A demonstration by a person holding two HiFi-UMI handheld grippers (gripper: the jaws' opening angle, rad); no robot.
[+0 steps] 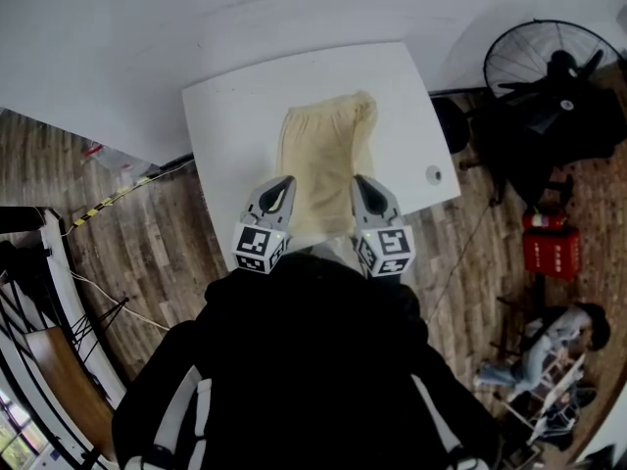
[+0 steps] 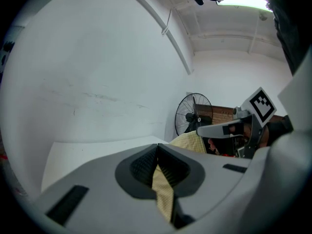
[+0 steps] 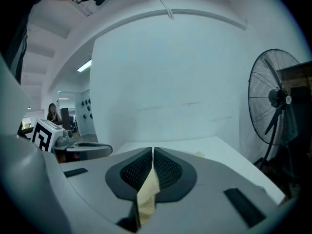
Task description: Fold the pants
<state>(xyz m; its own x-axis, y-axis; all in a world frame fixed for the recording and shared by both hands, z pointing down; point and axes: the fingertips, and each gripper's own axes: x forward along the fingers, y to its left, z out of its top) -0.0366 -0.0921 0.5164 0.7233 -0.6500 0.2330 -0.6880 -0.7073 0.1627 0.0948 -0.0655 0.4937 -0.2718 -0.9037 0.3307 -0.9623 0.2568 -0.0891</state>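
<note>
Pale yellow pants (image 1: 321,160) lie along the white table (image 1: 227,116), their far end bunched near the table's back edge. My left gripper (image 1: 285,181) is shut on the near left edge of the cloth, and my right gripper (image 1: 359,183) is shut on the near right edge. In the left gripper view a strip of the yellow pants (image 2: 162,191) is pinched between the dark ribbed pads, with the right gripper's marker cube (image 2: 261,105) beyond. The right gripper view shows the same kind of yellow strip (image 3: 146,195) clamped between its pads.
A standing fan (image 1: 549,57) and dark gear stand right of the table; a red case (image 1: 552,251) lies on the wooden floor. A small round object (image 1: 434,174) rests near the table's right edge. A white wall (image 1: 196,18) runs behind the table.
</note>
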